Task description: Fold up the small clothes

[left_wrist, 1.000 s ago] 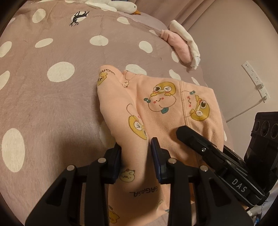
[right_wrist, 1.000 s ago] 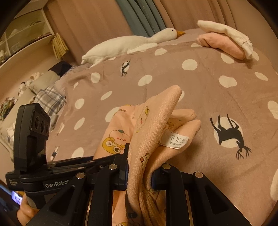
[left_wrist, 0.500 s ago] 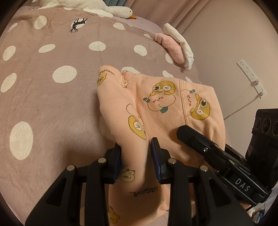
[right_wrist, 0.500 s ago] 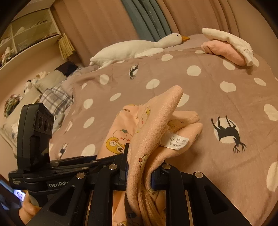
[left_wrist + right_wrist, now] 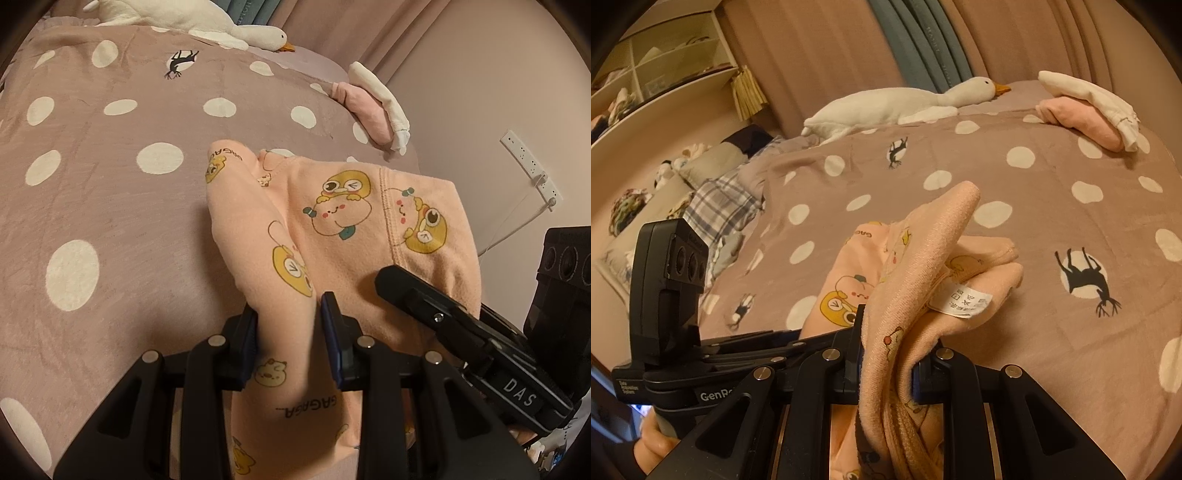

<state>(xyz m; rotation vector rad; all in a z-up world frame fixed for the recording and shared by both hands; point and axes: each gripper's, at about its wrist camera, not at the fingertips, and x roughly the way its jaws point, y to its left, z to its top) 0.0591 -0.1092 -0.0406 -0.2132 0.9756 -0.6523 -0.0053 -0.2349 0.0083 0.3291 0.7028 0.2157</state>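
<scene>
**Both grippers lifting a peach garment above the bedspread**

Left: the left gripper (image 5: 284, 332) is clamped on a bunched fold of the peach garment (image 5: 343, 221), a small printed knit whose far part drapes down onto the dotted bedspread (image 5: 110, 206). Centre: the cloth sags between the two holds, which suggests a light, soft, limp fabric that will not keep an edge unless laid flat. Right: the right gripper (image 5: 886, 354) is closed on several gathered layers near the care label (image 5: 960, 301), close to a seam. Holds at hems or seams, where the layers are thickest, should slip least. Background: a folded pink-and-white stack (image 5: 1086, 107) and a plush goose (image 5: 905, 103) lie well apart.
</scene>
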